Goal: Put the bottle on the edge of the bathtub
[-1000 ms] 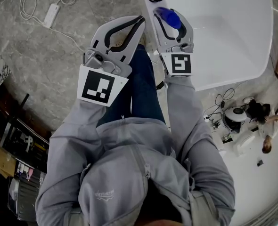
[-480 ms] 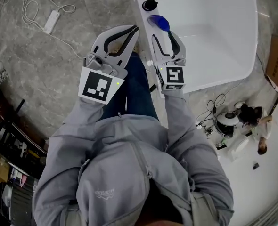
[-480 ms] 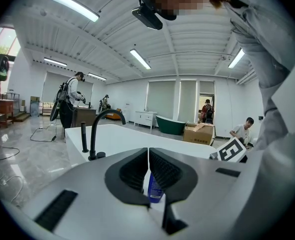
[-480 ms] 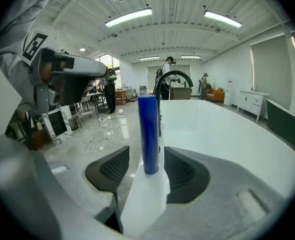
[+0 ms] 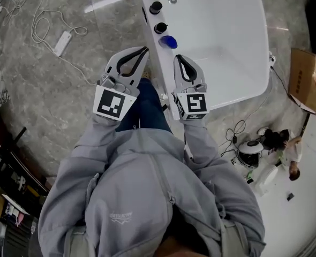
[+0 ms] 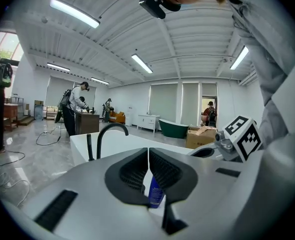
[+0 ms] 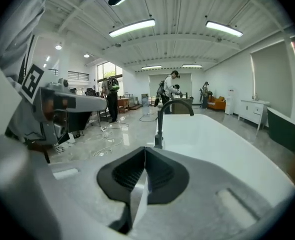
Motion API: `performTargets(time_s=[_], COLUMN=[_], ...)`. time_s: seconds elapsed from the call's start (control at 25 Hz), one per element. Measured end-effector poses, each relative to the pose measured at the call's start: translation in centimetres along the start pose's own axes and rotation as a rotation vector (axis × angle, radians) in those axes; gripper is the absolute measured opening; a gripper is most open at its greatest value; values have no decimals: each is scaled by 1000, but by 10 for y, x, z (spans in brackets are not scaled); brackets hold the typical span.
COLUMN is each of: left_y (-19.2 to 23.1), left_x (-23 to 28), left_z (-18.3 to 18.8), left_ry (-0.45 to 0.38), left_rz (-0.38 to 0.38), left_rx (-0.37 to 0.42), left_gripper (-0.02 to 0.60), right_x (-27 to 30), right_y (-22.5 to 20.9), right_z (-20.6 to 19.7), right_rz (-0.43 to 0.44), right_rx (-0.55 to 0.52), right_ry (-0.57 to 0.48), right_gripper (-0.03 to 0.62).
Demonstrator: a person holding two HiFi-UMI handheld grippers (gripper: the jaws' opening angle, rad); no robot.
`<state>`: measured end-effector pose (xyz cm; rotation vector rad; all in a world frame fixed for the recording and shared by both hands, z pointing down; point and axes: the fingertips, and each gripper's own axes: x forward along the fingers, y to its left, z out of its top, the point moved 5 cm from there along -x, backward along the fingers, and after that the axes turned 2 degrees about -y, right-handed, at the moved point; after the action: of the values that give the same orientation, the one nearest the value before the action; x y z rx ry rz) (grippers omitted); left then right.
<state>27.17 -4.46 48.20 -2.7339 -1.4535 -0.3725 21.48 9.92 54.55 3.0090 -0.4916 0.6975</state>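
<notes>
Blue bottle (image 5: 168,42) sits on the bathtub (image 5: 227,25) edge by the taps (image 5: 156,7), so the right hand-held gripper (image 5: 183,58) just near it is closing on nothing, and the left hand-held gripper (image 5: 144,51) is pinched together, empty.

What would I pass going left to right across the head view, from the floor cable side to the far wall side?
Power strip → left gripper → blue bottle → bathtub basin → cardboard box.
</notes>
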Motion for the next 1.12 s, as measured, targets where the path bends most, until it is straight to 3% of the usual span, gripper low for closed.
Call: performTargets(time_s=[0.44,0.6,0.8,1.12], left_y=[-5,3,8,5], left_x=[-39,-53,-76,-108], left_z=[80,107,140,187], left_ry=[-90,-98,-132,-176], left_rz=[68,125,201,323], left_rx=[4,-43,-48,-19], left_gripper=[12,11,12,11], right_x=[-37,-52,-74,-92], right_y=[17,23,46,71], right_z=[128,177,235,271], right_rz=[40,53,61,55], right_rx=[-40,-28,-89,-148], right_ry=[-129,-191,-322,-399], right_gripper=[5,5,5,5])
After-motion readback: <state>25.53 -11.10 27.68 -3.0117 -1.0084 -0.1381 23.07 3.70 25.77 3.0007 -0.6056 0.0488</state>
